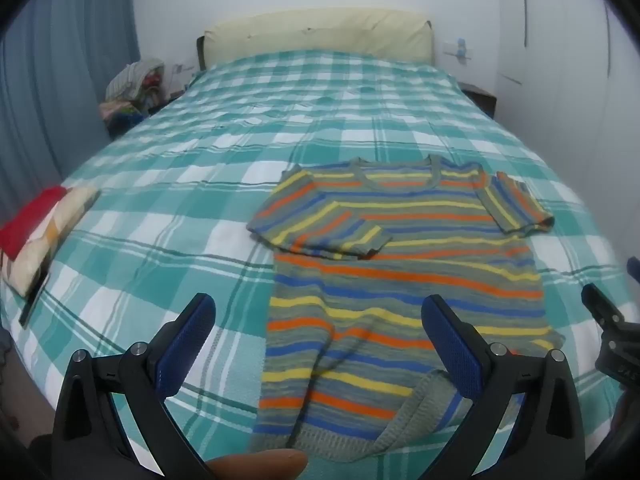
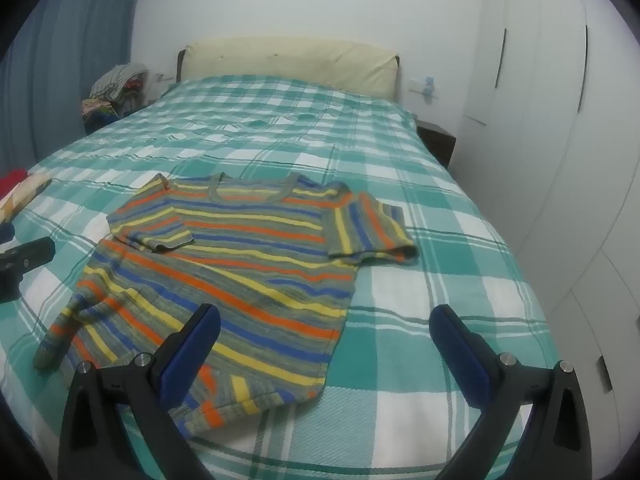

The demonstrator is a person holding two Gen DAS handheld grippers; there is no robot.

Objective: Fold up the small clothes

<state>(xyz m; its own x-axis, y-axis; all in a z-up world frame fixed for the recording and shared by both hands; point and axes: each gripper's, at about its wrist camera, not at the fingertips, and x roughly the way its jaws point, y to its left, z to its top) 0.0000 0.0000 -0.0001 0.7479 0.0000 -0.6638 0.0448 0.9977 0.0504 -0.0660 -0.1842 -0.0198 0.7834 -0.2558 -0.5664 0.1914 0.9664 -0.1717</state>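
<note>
A small striped knit T-shirt [image 1: 404, 264] in grey, orange, yellow and blue lies front up on the bed, neck away from me; it also shows in the right wrist view [image 2: 240, 264]. Its left sleeve is folded in over the chest, its right sleeve lies spread out. The hem's left corner is rumpled and turned up. My left gripper [image 1: 320, 332] is open and empty, above the hem's left part. My right gripper [image 2: 325, 342] is open and empty, above the hem's right corner.
The bed has a teal and white checked cover [image 1: 168, 216] and a cream headboard [image 1: 320, 36]. Folded red and cream clothes [image 1: 36, 232] lie at the bed's left edge. A clothes pile [image 1: 134, 84] sits at the far left. White wardrobes [image 2: 560, 120] stand right.
</note>
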